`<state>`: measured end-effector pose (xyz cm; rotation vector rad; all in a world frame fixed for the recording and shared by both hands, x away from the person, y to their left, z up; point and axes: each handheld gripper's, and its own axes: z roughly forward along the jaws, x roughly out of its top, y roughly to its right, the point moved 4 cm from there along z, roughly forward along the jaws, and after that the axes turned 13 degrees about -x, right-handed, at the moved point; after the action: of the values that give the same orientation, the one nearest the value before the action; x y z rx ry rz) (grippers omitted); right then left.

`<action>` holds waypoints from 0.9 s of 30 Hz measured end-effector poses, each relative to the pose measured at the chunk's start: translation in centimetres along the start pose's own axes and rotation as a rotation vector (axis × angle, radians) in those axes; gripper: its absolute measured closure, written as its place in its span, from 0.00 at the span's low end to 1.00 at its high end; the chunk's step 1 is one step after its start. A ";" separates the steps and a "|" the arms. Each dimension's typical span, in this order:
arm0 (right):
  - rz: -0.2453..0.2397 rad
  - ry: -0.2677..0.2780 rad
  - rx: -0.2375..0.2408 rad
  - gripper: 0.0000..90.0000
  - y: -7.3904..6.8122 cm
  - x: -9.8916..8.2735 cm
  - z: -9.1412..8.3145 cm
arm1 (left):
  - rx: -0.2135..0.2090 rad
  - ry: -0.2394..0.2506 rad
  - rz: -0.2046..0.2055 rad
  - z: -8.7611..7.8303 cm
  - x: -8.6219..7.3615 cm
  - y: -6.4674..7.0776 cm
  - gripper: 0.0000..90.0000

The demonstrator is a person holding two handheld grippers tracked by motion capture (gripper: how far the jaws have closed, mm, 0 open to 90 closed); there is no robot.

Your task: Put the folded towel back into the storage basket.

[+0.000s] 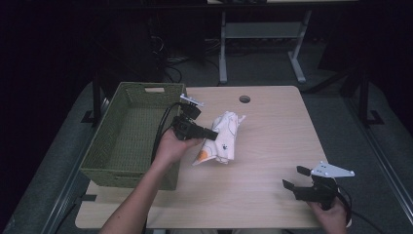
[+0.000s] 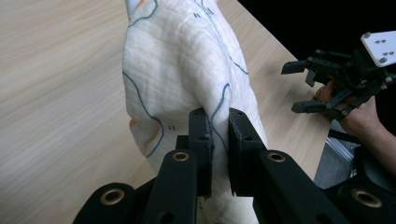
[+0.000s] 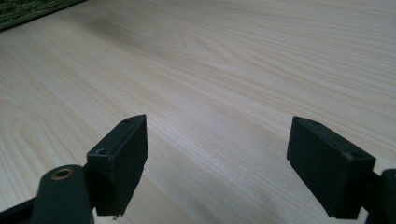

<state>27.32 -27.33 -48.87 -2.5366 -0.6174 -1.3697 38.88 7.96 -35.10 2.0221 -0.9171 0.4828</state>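
Left tongs pinching a white printed cloth on the tabletop.
The bunched cloth lies just right of the green woven basket. Right tongs spread wide, holding nothing, near the tabletop's front right corner, well apart from the cloth.

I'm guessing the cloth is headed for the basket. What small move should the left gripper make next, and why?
Probably lift the cloth slightly off the table. The left gripper is already shut on a fold of it, the green basket sits just beside that hand, and the right gripper is open and far off.
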 end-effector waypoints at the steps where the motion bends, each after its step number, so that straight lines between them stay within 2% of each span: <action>1: -0.001 0.001 -0.001 0.22 0.0 0.0 0.0 | 0.000 0.000 0.000 0.0 0.0 0.0 0.91; 15: 0.006 0.000 -0.006 0.22 0.2 -0.1 0.1 | 0.019 0.011 0.009 -2.2 0.0 0.0 0.91; 27: 0.014 -0.005 -0.016 0.22 0.4 -0.1 0.2 | 0.012 0.023 0.007 -4.1 0.0 -0.4 0.91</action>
<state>27.62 -27.61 -49.04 -2.5527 -0.5908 -1.3703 39.19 11.52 -32.97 2.0207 -0.9102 0.5158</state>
